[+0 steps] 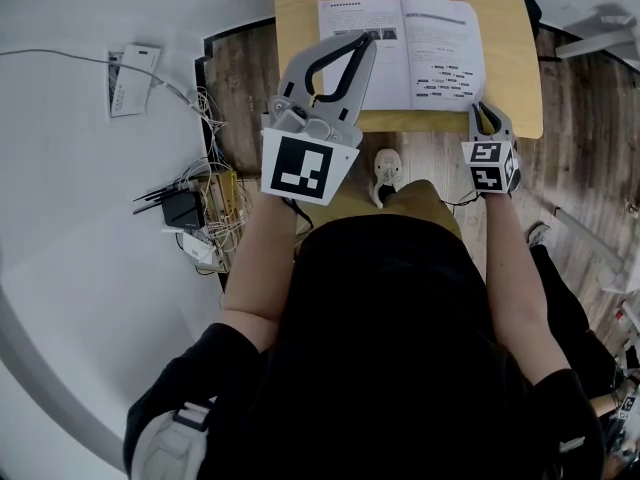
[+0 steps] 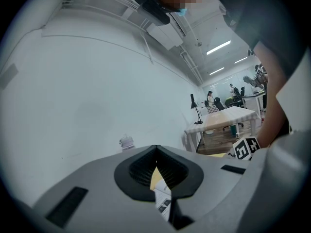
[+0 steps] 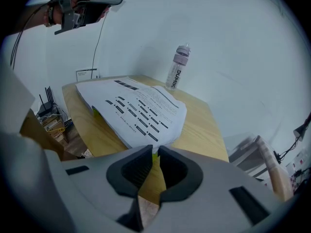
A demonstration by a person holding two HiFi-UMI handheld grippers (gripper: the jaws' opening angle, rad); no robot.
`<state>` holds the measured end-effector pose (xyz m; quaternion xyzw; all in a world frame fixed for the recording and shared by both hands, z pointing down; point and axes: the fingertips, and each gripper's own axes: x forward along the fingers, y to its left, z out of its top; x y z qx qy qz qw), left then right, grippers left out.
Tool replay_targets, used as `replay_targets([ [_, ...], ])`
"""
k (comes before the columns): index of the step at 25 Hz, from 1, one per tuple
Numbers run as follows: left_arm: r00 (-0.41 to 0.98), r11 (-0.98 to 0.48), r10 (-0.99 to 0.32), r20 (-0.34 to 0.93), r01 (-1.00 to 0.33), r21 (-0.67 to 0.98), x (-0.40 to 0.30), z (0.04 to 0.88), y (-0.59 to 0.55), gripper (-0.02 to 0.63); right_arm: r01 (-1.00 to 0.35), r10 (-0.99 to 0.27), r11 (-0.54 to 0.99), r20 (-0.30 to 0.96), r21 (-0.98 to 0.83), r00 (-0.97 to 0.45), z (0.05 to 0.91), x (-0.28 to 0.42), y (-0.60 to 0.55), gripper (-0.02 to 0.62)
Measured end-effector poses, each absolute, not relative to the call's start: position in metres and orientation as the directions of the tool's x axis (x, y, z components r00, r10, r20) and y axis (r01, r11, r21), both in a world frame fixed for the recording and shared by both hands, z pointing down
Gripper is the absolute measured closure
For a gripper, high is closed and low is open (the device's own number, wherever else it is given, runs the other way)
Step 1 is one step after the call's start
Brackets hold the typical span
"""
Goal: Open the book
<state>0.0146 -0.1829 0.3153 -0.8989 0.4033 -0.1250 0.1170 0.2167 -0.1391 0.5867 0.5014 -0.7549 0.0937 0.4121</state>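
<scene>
The book (image 1: 400,53) lies open on the wooden table (image 1: 300,8), its white printed pages facing up. My left gripper (image 1: 365,43) hovers raised over the table's near left part, its jaws shut with nothing in them; in its own view the left gripper (image 2: 155,149) shows its pads meeting at the tip. My right gripper (image 1: 482,108) sits low at the book's near right corner. In the right gripper view the right gripper (image 3: 155,152) has its jaws a narrow slit apart, and the corner of the book (image 3: 136,108) lies just beyond the tips, a yellow-green edge showing there.
A clear bottle (image 3: 177,67) stands on the table beyond the book, by the white wall. On the floor to the left lie a router (image 1: 185,208) with tangled cables and a white strip (image 1: 135,78). The person's shoe (image 1: 388,168) is under the table's near edge.
</scene>
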Motion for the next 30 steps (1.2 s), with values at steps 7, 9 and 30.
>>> replay_targets([
  [7, 0.645, -0.648, -0.753, 0.13, -0.695, -0.31, 0.012, 0.315, -0.182, 0.6, -0.848, -0.678, 0.469, 0.717, 0.247, -0.166, 0.587, 0.217, -0.14, 0.535],
  [9, 0.646, -0.65, -0.752, 0.132, -0.695, -0.307, 0.013, 0.315, -0.182, 0.6, -0.853, -0.673, 0.465, 0.721, 0.237, -0.166, 0.587, 0.218, -0.141, 0.53],
  [30, 0.671, -0.679, -0.727, 0.148, -0.67, -0.3, 0.027, 0.322, -0.183, 0.6, -0.864, -0.723, 0.398, 0.685, 0.31, -0.087, 0.581, 0.233, -0.151, 0.396],
])
